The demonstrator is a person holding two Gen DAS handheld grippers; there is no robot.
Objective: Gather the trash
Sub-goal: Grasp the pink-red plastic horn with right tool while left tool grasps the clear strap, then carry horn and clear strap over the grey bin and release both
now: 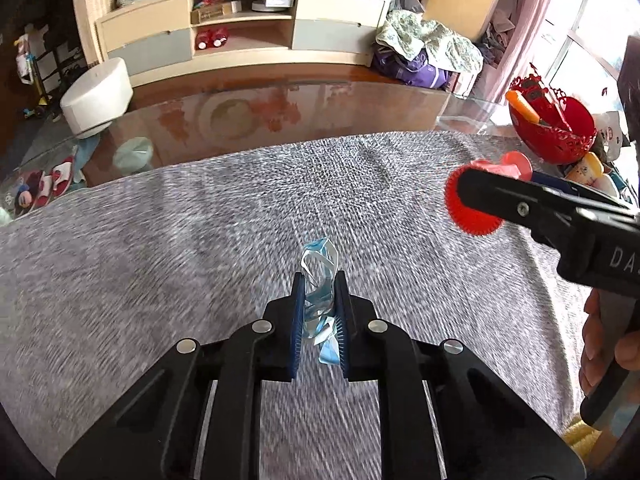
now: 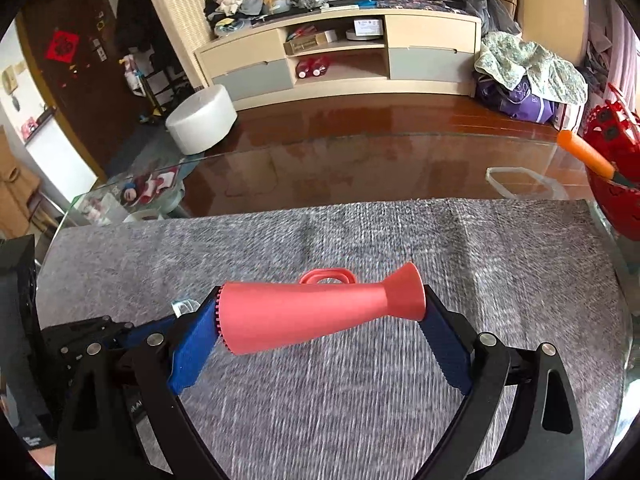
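Left wrist view: left gripper (image 1: 320,312) pinching crumpled blue-clear wrapper (image 1: 321,280), lifted over middle of grey mat (image 1: 160,260). Wrapper looks light, soft, slippery; grip bunched middle. Right gripper (image 1: 476,200) toward mat's right edge.

Right wrist view: right gripper (image 2: 320,320) clamps pink funnel-shaped piece (image 2: 316,316) end to end. Looks stiff, light, smooth plastic; ends suit pads.

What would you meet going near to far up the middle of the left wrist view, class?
Left gripper → crumpled blue wrapper pinched in it → grey mat → bare glass tabletop → cream cabinet.
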